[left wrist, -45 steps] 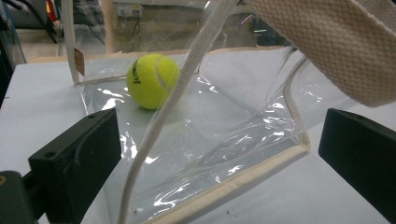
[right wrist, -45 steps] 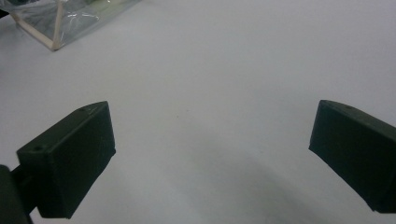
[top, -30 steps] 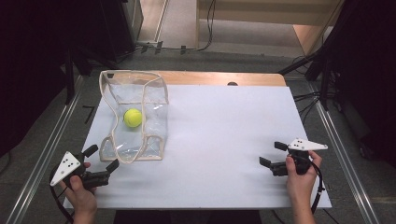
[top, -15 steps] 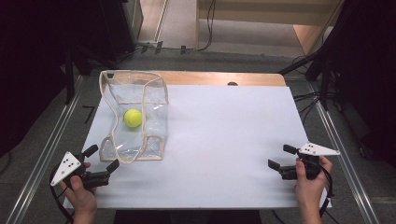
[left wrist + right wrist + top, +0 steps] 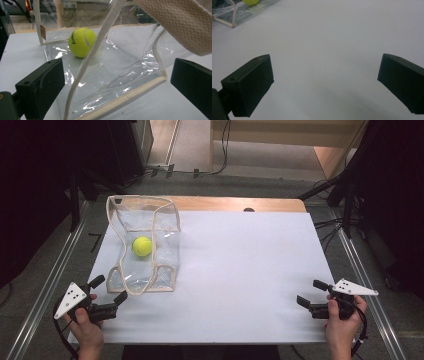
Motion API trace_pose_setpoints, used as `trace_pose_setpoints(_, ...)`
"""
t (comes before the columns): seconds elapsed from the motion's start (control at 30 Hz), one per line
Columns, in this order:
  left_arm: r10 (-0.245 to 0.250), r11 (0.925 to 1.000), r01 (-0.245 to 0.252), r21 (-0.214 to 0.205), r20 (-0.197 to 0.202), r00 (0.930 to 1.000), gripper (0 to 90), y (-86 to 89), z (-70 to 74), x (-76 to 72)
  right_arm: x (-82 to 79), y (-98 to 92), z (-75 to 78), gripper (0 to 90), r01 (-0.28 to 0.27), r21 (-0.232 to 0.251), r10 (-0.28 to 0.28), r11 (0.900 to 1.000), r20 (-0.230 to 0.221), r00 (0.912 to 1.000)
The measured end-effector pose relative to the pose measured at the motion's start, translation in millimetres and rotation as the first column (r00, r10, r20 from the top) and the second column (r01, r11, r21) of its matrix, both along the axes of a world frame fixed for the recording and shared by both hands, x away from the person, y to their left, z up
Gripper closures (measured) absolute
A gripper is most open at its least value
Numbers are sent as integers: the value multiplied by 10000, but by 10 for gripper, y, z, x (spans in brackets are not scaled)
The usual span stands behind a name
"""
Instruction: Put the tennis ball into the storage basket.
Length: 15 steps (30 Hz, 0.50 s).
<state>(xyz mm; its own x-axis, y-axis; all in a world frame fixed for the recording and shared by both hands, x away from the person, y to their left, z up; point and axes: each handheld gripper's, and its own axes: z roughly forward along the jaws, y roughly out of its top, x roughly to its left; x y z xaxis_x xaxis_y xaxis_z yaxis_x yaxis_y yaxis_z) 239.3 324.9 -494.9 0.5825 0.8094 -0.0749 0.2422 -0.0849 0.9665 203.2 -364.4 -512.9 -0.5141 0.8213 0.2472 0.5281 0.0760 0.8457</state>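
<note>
A clear plastic bag (image 5: 145, 245) with cream fabric trim lies on the white table sheet (image 5: 240, 265) at the left. A yellow tennis ball (image 5: 142, 246) rests inside it. My left gripper (image 5: 109, 289) stands open at the front left, just short of the bag's near edge. In the left gripper view the bag's trim (image 5: 130, 97) and a cream strap (image 5: 87, 62) lie between the jaws, with the ball (image 5: 82, 42) beyond. My right gripper (image 5: 312, 292) is open at the front right over bare sheet. The right gripper view has the ball (image 5: 250, 2) at its top left.
A wooden table edge (image 5: 235, 203) runs along the back. Metal rails flank the table on both sides, with cables on the floor at the right. Dark equipment stands at the back left.
My right gripper has drawn back toward the front right corner of the sheet. The left gripper, the bag and the ball stay where they were.
</note>
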Motion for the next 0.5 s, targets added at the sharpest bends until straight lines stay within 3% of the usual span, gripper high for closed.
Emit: trace_pose_setpoints(0.5,40,10000,-40,-4,-13,10000,0,4,1,-1,-149,-140,-88,0,406,452,-431,9982,559,9975)
